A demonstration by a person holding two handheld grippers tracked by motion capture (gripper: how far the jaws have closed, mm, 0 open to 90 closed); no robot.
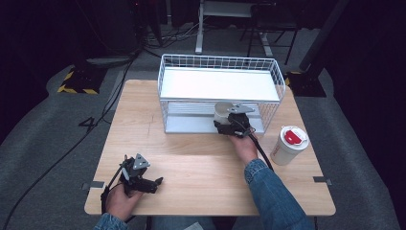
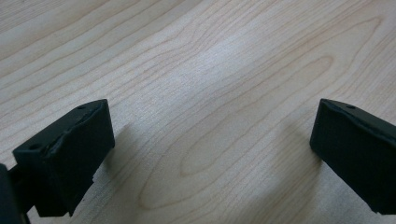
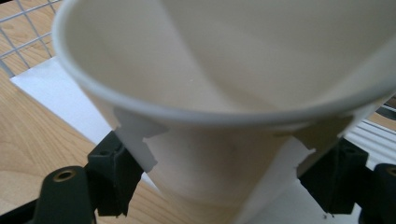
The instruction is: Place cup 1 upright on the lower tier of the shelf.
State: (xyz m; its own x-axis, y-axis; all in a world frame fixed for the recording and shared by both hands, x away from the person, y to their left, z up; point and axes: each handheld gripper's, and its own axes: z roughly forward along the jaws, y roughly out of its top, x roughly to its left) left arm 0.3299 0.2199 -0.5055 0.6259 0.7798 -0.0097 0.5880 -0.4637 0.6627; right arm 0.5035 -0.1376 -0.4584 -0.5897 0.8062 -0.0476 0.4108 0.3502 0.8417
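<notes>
At the front opening of the wire rack point(image 1: 275, 76), an empty paper cup point(image 3: 224, 93) is held upright, clamped by the right gripper point(image 1: 233, 123), while the left gripper point(image 1: 141, 179), jaws apart, is kept well away.

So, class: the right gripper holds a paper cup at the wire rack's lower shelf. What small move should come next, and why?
Probably ease the cup further onto the rack's lower shelf, then open: the right gripper clamps it at the shelf's front edge.
</notes>
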